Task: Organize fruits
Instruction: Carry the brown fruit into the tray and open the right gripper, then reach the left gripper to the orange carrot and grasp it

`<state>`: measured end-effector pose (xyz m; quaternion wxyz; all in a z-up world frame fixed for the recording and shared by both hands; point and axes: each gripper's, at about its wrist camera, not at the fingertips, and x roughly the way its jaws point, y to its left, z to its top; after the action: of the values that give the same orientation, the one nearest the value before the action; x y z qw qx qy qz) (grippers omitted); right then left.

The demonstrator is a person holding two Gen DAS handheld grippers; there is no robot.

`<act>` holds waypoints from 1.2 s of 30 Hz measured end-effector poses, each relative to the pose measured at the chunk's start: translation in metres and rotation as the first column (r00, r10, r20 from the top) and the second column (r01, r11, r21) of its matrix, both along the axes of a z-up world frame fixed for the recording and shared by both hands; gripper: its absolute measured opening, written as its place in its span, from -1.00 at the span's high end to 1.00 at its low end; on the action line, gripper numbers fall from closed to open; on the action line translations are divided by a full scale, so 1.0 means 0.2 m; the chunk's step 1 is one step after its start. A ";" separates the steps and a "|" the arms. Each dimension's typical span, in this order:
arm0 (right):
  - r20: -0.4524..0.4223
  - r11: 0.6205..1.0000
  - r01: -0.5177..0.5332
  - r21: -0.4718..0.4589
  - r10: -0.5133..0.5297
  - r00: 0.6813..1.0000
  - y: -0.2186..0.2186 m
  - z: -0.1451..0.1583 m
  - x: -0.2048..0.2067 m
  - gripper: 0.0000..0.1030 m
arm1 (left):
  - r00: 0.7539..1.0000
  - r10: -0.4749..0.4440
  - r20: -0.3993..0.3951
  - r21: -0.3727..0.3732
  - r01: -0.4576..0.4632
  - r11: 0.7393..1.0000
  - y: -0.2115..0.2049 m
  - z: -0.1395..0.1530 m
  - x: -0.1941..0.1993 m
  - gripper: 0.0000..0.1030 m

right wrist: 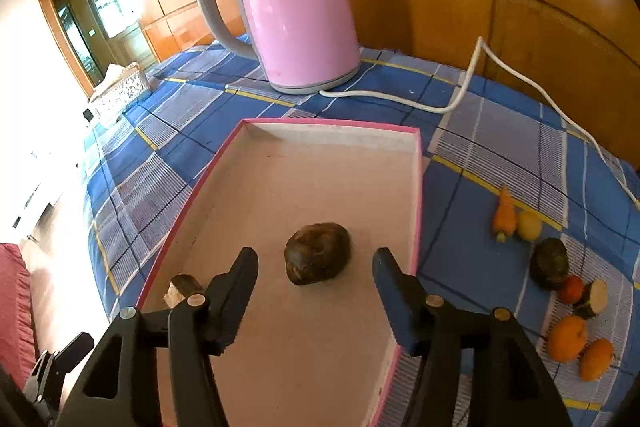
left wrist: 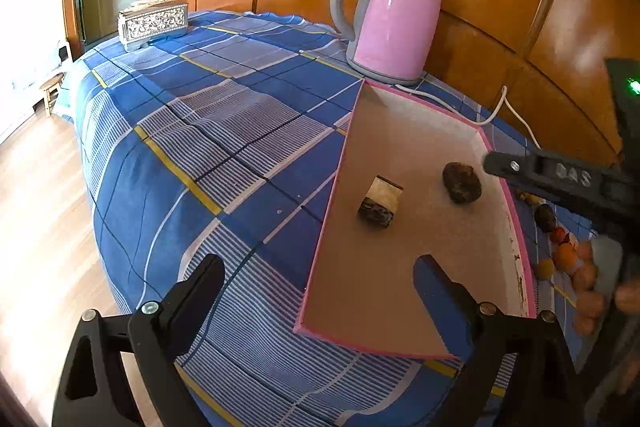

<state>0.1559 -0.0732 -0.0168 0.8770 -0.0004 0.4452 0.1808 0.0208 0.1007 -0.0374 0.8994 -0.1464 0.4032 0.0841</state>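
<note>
A shallow pink-rimmed tray (right wrist: 332, 137) (left wrist: 420, 103) lies on the blue checked cloth. In it lie a dark brown round fruit (right wrist: 318, 259) (left wrist: 461, 183) and a cut dark-skinned piece with pale flesh (left wrist: 380, 201) (right wrist: 182, 289). My right gripper (right wrist: 316, 287) is open and empty, its fingers either side of the brown fruit and just short of it. My left gripper (left wrist: 320, 283) is open and empty over the tray's near left edge. Loose fruits lie right of the tray: a carrot (right wrist: 504, 213), a lemon (right wrist: 529, 225), a dark avocado (right wrist: 549, 263) and oranges (right wrist: 566, 339).
A pink kettle (right wrist: 296, 7) (left wrist: 394, 11) stands behind the tray, its white cord (right wrist: 460, 99) trailing right. A patterned tissue box (left wrist: 154, 21) sits at the far left corner. The wood wall is right behind. The table drops off at the left.
</note>
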 end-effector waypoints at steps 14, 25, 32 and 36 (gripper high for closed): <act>0.104 0.981 0.193 -0.033 -0.189 0.976 -0.28 0.05 -0.35 -0.24 | 1.000 -0.022 0.012 -0.011 0.022 1.000 -0.03 0.03 -0.02 -0.86; 0.191 0.909 0.411 -0.070 -0.392 0.900 -0.61 0.01 -0.56 -0.27 | 0.992 -0.122 0.026 0.053 0.120 0.991 -0.17 0.05 -0.05 -0.86; 0.166 0.836 0.545 -0.060 -0.530 0.832 -0.93 -0.05 -0.68 -0.28 | 0.981 -0.185 0.062 0.081 0.179 0.980 -0.25 0.12 -0.04 -0.86; 0.163 0.797 0.601 -0.052 -0.587 0.793 -1.09 -0.08 -0.72 -0.28 | 0.970 -0.239 0.046 0.109 0.233 0.966 -0.33 0.15 0.00 -0.85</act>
<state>0.0127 -0.2903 -0.0322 0.9168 0.0828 0.3695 -0.1271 0.0201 0.0356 -0.0083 0.9209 -0.0536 0.3861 -0.0072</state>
